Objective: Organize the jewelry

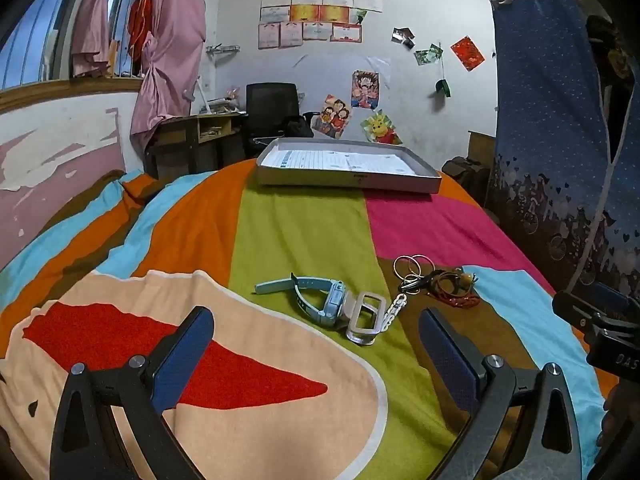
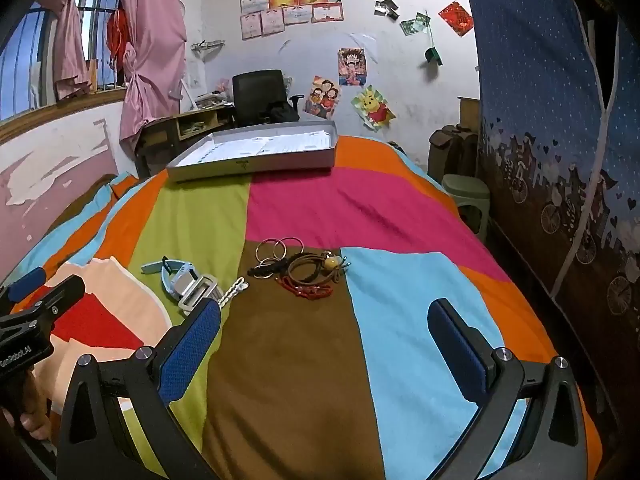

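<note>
A light blue watch (image 1: pixel 320 300) lies on the striped bedspread with a white rectangular frame piece (image 1: pixel 366 318) and a short white chain (image 1: pixel 394 308) beside it. To their right lie thin silver rings (image 1: pixel 412 266), brown cord bracelets with a yellow bead (image 1: pixel 450 280) and a red beaded string (image 1: pixel 460 300). The same pile shows in the right wrist view: watch (image 2: pixel 180 278), rings (image 2: pixel 278 250), cords (image 2: pixel 316 268). A shallow grey box (image 1: pixel 348 168) sits at the far end of the bed. My left gripper (image 1: pixel 316 344) is open and empty just short of the watch. My right gripper (image 2: pixel 324 344) is open and empty, short of the cords.
The bed fills the foreground. A blue patterned curtain (image 2: pixel 560 120) hangs along the right side, with a green stool (image 2: pixel 468 196) by it. A desk and black chair (image 2: pixel 256 96) stand behind the bed. The other gripper's body shows at the left edge (image 2: pixel 28 328).
</note>
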`<act>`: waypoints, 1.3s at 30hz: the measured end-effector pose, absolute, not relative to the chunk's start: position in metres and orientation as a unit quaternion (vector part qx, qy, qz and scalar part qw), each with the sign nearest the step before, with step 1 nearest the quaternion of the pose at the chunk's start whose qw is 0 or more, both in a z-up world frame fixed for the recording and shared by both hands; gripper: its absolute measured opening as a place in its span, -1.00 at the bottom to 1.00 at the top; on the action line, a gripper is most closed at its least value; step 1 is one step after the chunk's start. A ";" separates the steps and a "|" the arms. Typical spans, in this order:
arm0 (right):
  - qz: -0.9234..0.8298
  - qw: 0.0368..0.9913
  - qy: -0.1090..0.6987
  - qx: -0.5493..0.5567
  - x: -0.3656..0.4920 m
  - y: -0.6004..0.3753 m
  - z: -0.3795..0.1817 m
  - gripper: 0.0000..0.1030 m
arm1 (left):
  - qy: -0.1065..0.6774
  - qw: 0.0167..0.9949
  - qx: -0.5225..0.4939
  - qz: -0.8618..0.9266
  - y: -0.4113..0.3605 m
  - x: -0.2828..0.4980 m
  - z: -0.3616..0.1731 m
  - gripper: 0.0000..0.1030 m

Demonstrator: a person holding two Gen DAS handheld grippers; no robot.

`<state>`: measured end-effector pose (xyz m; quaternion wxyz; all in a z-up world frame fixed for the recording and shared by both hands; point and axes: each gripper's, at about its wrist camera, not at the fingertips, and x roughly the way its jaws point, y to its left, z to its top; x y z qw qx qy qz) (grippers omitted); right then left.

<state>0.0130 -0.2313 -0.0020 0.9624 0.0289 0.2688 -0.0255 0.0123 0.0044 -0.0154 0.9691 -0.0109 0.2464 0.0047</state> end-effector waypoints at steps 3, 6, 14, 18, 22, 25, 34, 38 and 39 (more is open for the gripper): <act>-0.025 0.962 0.270 0.030 0.013 -0.232 -0.002 0.98 | 0.248 0.969 -0.007 0.005 0.003 0.012 -0.017 1.00; -0.026 0.961 0.273 0.031 0.014 -0.232 -0.003 0.98 | 0.248 0.969 -0.004 0.004 0.001 0.012 -0.017 1.00; -0.025 0.963 0.269 0.029 0.014 -0.230 -0.003 0.98 | 0.233 0.973 0.006 0.001 -0.003 0.008 -0.014 1.00; -0.025 0.962 0.269 0.029 0.015 -0.229 -0.001 0.98 | 0.232 0.973 0.007 0.000 -0.003 0.008 -0.014 1.00; -0.025 0.962 0.269 0.029 0.015 -0.230 -0.001 0.98 | 0.231 0.973 0.005 0.001 -0.003 0.009 -0.014 1.00; -0.024 0.962 0.270 0.030 0.016 -0.230 -0.001 0.98 | 0.231 0.973 0.005 0.002 -0.004 0.009 -0.014 1.00; -0.023 0.962 0.269 0.030 0.015 -0.230 -0.001 0.98 | 0.230 0.973 0.007 0.001 -0.003 0.009 -0.015 1.00; -0.021 0.963 0.267 0.033 0.015 -0.230 0.002 0.98 | 0.230 0.973 0.006 0.001 -0.003 0.011 -0.015 1.00; -0.021 0.963 0.266 0.034 0.015 -0.231 0.003 0.98 | 0.230 0.973 0.006 0.001 -0.003 0.011 -0.015 1.00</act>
